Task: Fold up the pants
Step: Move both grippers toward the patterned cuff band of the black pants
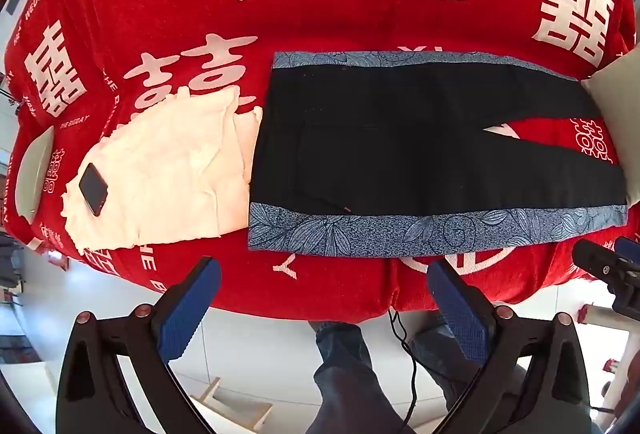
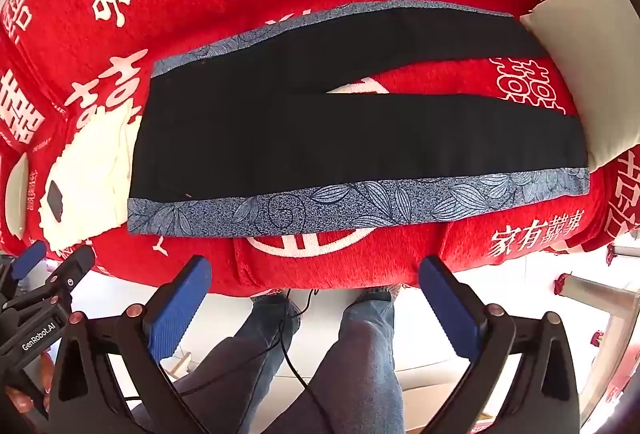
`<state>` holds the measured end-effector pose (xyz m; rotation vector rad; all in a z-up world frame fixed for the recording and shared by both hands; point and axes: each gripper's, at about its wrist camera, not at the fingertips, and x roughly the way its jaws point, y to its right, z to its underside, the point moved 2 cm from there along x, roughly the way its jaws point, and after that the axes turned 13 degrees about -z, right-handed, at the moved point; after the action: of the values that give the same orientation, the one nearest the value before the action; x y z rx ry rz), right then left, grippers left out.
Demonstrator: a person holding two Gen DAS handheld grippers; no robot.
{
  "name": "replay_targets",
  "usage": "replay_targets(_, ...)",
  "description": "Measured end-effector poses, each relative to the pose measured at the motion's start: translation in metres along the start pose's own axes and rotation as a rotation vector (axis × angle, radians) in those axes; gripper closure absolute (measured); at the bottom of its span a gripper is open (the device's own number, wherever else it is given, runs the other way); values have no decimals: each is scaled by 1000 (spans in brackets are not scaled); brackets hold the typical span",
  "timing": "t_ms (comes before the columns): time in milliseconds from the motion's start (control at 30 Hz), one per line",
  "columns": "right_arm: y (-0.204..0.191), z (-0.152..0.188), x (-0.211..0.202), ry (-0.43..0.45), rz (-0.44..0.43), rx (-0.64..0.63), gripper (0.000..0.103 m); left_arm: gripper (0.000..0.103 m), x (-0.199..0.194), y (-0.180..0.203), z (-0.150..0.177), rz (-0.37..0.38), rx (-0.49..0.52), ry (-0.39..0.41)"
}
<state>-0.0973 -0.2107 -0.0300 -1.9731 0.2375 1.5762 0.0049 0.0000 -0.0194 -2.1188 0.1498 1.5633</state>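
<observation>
Black pants (image 1: 400,150) with blue leaf-print side stripes lie flat on a red blanket, waist to the left, legs spread to the right. They also show in the right wrist view (image 2: 320,138). My left gripper (image 1: 324,274) is open and empty, held off the near blanket edge below the near stripe (image 1: 400,234). My right gripper (image 2: 316,272) is open and empty, also off the near edge below the near stripe (image 2: 360,202). The right gripper's tip shows in the left wrist view (image 1: 604,262); the left gripper shows in the right wrist view (image 2: 44,266).
A white cloth (image 1: 160,174) with a black phone (image 1: 93,188) on it lies left of the waist. A pale cushion (image 2: 592,66) sits at the leg ends, another (image 1: 34,174) at far left. A person's jeans legs (image 2: 360,354) and a cable are below.
</observation>
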Motion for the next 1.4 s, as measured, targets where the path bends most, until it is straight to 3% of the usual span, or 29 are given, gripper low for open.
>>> replay_targets(767,23,-1,-12,17,-38,-17,0,0,-23,30,1,-31,35,21)
replay_targets(1100,41,-2,-22,19,-67,-37,0,0,-41,40,6,-3,-25,56)
replay_targets(1400,66,5,-27,-11,-93,-45,0,0,-49,59,30,-34,-55,-12)
